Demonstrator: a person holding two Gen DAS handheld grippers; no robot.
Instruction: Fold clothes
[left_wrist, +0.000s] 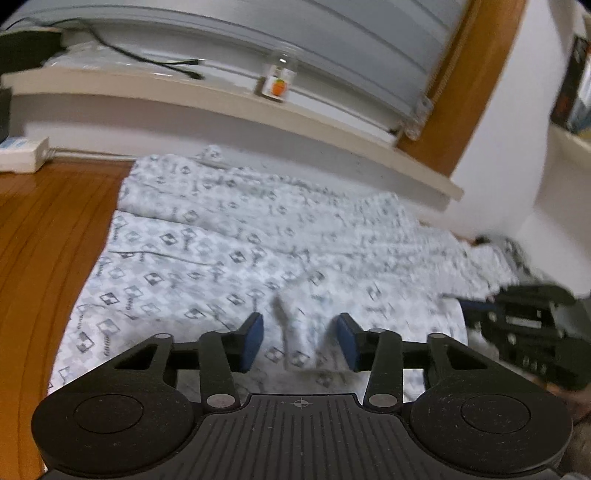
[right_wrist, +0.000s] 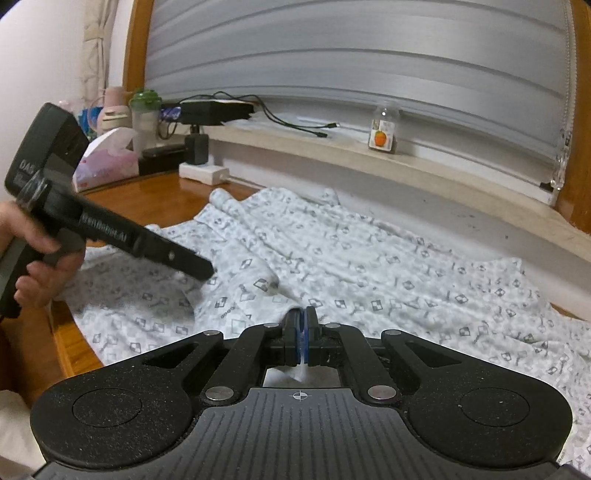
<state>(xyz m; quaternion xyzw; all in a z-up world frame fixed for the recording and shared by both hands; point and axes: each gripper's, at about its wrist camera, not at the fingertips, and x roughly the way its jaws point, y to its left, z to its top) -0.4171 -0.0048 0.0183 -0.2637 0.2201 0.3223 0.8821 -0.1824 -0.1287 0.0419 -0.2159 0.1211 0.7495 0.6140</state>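
Observation:
A white garment with a grey diamond print (left_wrist: 229, 236) lies spread and creased on the wooden table; it also shows in the right wrist view (right_wrist: 369, 266). My left gripper (left_wrist: 301, 341) is open just above it, its blue pads either side of a raised fold (left_wrist: 295, 343) without touching it. My right gripper (right_wrist: 303, 325) is shut on a pinch of the garment's near edge, with white cloth between the pads. The left gripper's body (right_wrist: 110, 236) shows at the left of the right wrist view, and the right gripper's body (left_wrist: 532, 332) at the right of the left wrist view.
The wooden table (left_wrist: 40, 258) shows bare at the left. A window ledge (right_wrist: 332, 147) behind holds a small bottle with an orange label (right_wrist: 384, 129), cables and a black box (right_wrist: 214, 109). A tissue box (right_wrist: 107, 162), cups and a white power strip (right_wrist: 203, 172) stand at the back left.

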